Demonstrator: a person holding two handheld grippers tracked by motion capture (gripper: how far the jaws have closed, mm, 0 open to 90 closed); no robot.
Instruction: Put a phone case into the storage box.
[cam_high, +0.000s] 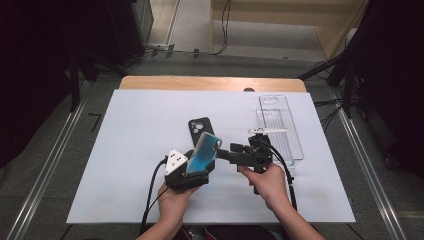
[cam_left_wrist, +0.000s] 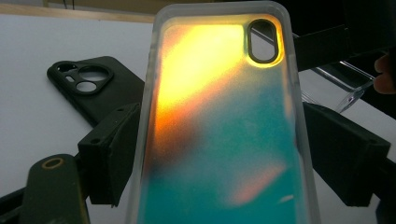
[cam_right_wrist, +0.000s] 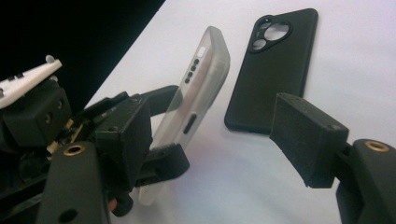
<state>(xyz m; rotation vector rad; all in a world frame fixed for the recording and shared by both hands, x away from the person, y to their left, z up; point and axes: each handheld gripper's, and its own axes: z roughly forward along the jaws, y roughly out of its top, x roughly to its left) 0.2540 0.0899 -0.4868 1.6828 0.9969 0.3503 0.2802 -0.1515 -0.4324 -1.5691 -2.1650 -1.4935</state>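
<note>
Left gripper view, iridescent case (cam_left_wrist: 219, 135) between jaws

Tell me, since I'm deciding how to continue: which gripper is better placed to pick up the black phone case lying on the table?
Probably the right gripper: its jaws stand open with nothing between them, and the black phone case lies flat just ahead. The left gripper is occupied, clamped on the iridescent phone case.
</note>
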